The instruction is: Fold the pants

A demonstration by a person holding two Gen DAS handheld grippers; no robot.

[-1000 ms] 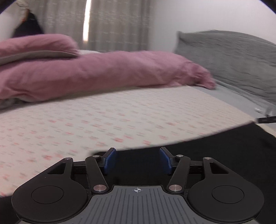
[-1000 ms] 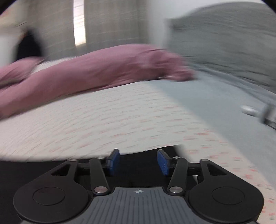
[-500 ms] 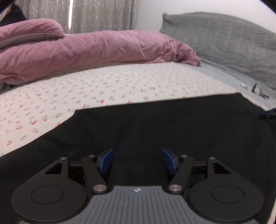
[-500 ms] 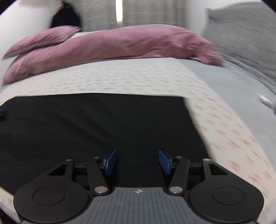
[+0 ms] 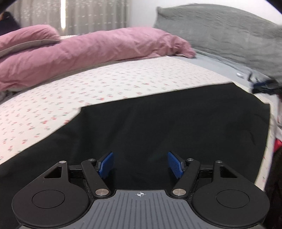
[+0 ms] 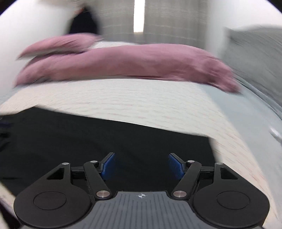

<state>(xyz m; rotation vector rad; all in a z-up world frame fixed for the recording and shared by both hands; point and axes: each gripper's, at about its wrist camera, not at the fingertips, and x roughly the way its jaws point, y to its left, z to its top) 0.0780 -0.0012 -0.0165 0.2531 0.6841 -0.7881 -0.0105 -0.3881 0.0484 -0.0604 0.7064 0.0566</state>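
Observation:
Black pants (image 5: pixel 158 123) lie flat on the floral bedsheet (image 5: pixel 88 88), filling the near part of the left wrist view. They also show in the right wrist view (image 6: pixel 105 141), which is blurred by motion. My left gripper (image 5: pixel 140 164) is open and empty, just above the near part of the pants. My right gripper (image 6: pixel 141 165) is open and empty, over the pants near their right edge. The right gripper's dark tip (image 5: pixel 264 87) shows at the far right of the left wrist view.
A pink duvet (image 5: pixel 88 51) lies bunched across the far side of the bed. A grey padded headboard (image 5: pixel 229 35) stands at the right, with a grey sheet strip (image 5: pixel 211 65) below it. Curtains (image 5: pixel 88 15) hang behind.
Both grippers pulled back from the pants' far edge, so much more black cloth lies ahead of them. Both stayed open. The right view swung left and is blurred now.

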